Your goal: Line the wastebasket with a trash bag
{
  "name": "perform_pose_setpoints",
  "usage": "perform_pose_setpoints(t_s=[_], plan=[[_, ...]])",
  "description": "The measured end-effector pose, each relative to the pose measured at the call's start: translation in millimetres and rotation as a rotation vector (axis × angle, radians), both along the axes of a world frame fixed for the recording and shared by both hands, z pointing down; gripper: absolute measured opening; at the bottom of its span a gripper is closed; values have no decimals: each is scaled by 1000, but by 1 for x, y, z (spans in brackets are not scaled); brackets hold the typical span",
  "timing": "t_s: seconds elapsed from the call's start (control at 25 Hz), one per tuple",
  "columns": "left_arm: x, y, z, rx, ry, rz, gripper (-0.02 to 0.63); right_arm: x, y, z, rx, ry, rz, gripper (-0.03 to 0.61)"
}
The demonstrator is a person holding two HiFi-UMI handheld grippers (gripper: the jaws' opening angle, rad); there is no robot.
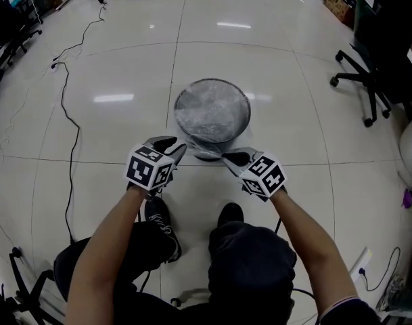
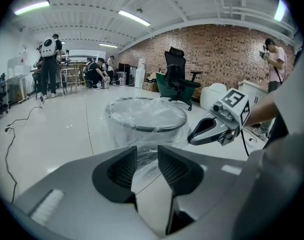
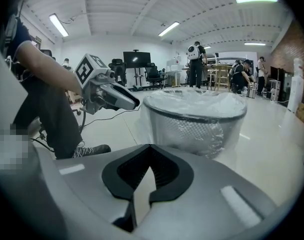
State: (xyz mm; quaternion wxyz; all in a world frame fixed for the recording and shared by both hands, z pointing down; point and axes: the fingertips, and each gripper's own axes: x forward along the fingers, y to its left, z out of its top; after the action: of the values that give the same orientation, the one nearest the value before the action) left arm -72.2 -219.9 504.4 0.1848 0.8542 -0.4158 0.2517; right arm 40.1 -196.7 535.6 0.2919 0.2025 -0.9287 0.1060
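The person sits with both knees at the bottom of the head view, shoes [image 1: 231, 213] flat on the pale tiled floor [image 1: 124, 66], and both forearms stretched forward. The left gripper [image 1: 172, 147] [image 2: 147, 151] has its jaws apart, with floor and crinkled film showing through the gap and nothing pressed between the pads. The right gripper [image 1: 226, 156] [image 3: 149, 147] has its jaws together, tips meeting, with nothing seen between them. Both grippers point slightly downward and sit just beside the near foot of the basket [image 1: 245, 100] [image 2: 147, 129] [image 3: 191, 132], one on each side, with the right one's tip near the bag's lower edge. The basket stands upright on the floor straight ahead of the person, a round mesh bin with a dark rim. The bag [image 1: 212, 110] [image 2: 144, 111] [image 3: 196, 101], clear plastic, covers its mouth, folds over the rim and hangs down the outside of the wall, where loose film gathers at the near base between the two grippers. Beyond, a black cable [image 1: 72, 124] trails across the floor at the left, and an office chair [image 1: 368, 80] stands well apart at the right. Far off, the gripper views show people standing at tables [image 2: 48, 64] and a brick wall [image 2: 216, 54].
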Motion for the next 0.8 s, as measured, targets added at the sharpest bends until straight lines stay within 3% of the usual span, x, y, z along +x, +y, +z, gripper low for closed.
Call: perform_pose_setpoints(t_s=[0.8], plan=[[-9,-2,32,-64,-13,-22,129,19,-20,103,-171,36,106,2]])
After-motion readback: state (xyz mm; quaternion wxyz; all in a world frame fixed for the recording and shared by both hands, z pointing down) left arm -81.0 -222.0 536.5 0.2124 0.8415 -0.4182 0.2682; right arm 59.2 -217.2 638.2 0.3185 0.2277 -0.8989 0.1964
